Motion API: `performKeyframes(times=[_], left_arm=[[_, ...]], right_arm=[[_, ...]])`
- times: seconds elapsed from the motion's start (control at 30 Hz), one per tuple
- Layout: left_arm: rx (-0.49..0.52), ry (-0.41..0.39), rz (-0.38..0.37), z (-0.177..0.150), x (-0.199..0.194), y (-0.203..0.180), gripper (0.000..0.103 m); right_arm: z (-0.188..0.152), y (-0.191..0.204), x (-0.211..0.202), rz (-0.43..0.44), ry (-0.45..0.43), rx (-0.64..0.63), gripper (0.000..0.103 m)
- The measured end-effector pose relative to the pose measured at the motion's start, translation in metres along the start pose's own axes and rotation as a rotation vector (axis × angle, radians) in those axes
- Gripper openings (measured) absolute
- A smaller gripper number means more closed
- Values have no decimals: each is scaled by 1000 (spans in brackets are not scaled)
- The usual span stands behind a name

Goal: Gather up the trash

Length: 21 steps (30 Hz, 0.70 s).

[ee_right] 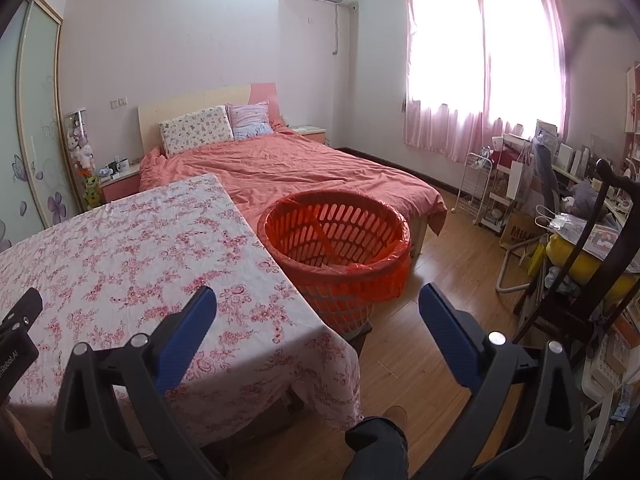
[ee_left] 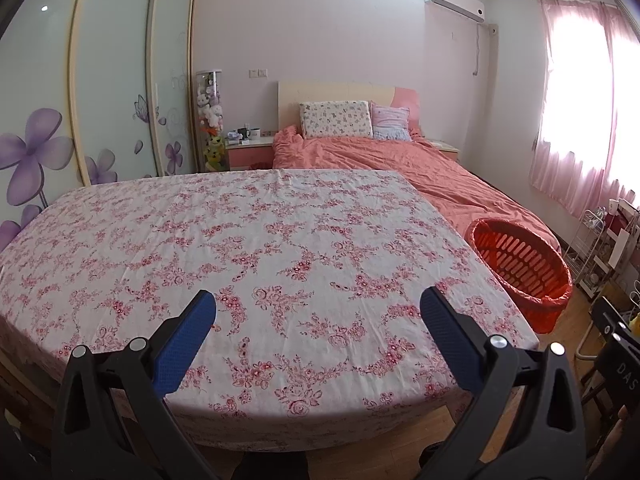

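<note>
A table with a pink floral cloth (ee_left: 260, 240) fills the left wrist view; I see no loose trash on it. It also shows at the left of the right wrist view (ee_right: 120, 248). An orange slotted basket lined with an orange bag (ee_right: 336, 240) stands on the floor at the table's right edge, with some pale items at its bottom; it also shows in the left wrist view (ee_left: 524, 264). My left gripper (ee_left: 318, 306) is open and empty above the table's near edge. My right gripper (ee_right: 318, 304) is open and empty, in front of the basket.
A bed with an orange quilt (ee_right: 288, 164) lies behind the table and basket. A dark wooden chair (ee_right: 592, 264) and cluttered shelves (ee_right: 520, 184) stand at the right. Wooden floor (ee_right: 452, 248) lies between basket and chair. A wardrobe with flower doors (ee_left: 80, 100) is at left.
</note>
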<state>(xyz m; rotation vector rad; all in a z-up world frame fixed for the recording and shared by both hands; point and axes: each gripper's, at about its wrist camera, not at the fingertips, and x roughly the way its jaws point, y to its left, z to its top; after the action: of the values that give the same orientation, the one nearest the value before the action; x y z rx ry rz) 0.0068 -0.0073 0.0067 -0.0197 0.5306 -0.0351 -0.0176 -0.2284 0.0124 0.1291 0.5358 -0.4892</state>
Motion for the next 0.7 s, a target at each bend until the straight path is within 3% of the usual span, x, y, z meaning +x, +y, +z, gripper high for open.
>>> performKeyframes(times=[0.7], left_arm=[[32,-21,19,5,-10,-11,101]], right_arm=[[8,-2,-5,-62,12,-18,99]])
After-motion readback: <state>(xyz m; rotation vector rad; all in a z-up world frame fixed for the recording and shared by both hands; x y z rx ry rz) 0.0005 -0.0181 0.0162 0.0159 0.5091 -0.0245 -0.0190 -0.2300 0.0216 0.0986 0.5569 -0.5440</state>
